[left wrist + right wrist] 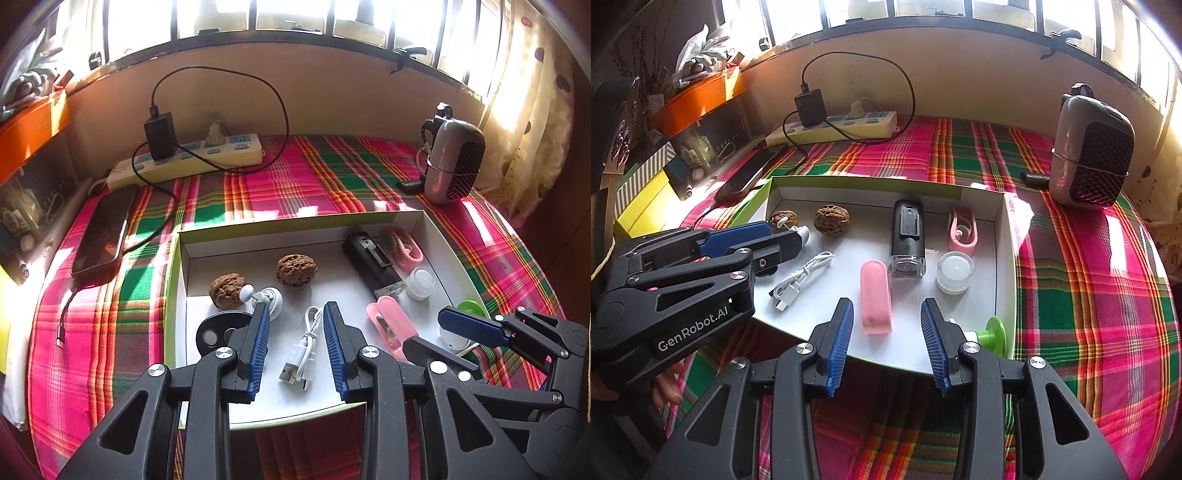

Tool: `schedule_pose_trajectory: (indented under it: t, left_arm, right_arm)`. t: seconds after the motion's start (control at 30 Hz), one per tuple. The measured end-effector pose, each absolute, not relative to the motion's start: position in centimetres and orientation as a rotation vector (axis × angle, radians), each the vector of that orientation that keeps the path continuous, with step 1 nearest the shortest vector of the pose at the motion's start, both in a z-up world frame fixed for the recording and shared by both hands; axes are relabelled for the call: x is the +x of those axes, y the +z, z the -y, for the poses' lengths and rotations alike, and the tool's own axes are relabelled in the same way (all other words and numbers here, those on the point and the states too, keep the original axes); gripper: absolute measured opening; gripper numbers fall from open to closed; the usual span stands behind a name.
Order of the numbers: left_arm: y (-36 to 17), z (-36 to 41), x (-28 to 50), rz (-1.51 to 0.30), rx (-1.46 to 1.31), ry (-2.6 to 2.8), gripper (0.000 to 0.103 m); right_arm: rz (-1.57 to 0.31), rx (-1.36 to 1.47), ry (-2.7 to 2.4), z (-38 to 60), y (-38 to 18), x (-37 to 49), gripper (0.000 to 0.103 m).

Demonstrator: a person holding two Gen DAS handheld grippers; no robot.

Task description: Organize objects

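A shallow white box (369, 221) on the plaid cloth holds two walnuts (296, 269), a black device (371, 264), a pink clip (402, 247), a small clear jar (419, 282), a black disc (218, 328) and a white knobbed piece (271, 299). My left gripper (297, 310) is open over the box's near edge. A coiled white USB cable (304, 343) lies between its pads, untouched. My right gripper (886, 306) is open too, with a pink case (875, 295) lying on the box floor between its fingertips, clear of both. A green-capped item (993, 330) sits by its right finger.
Behind the box lie a power strip (192, 158) with a black charger and looping cable, and a phone (105, 229) at the left. A small heater (1093, 147) stands at the back right. Orange and yellow boxes crowd the left side. A hand shows under the left gripper.
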State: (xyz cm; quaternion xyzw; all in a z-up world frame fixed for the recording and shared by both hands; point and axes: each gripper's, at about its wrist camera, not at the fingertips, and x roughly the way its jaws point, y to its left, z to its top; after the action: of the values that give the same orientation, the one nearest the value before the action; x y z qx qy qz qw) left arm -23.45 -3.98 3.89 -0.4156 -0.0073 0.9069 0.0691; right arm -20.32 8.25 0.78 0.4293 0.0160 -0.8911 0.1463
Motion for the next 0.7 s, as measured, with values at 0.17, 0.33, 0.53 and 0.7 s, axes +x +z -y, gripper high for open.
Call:
schedule_pose_trajectory:
  t: [0.17, 0.33, 0.53, 0.7]
  left_arm:
    - [4.5, 4.1, -21.7, 0.014, -1.227, 2.774, 0.028]
    - [4.9, 4.4, -19.7, 0.018, -1.214, 2.815, 0.028]
    - [4.7, 4.6, -17.3, 0.007, -1.225, 2.865, 0.028]
    - [4.3, 4.5, -15.5, 0.003, -1.231, 2.882, 0.028]
  right_arm:
    - [-0.051, 1.214, -2.581, -8.4, 1.3, -19.3, 0.040]
    - [-0.043, 1.188, -2.612, -8.8, 1.9, -18.0, 0.040]
    - [-0.034, 1.163, -2.649, -9.2, 2.4, -16.6, 0.040]
    - [-0.051, 1.143, -2.676, -9.6, 2.8, -15.2, 0.040]
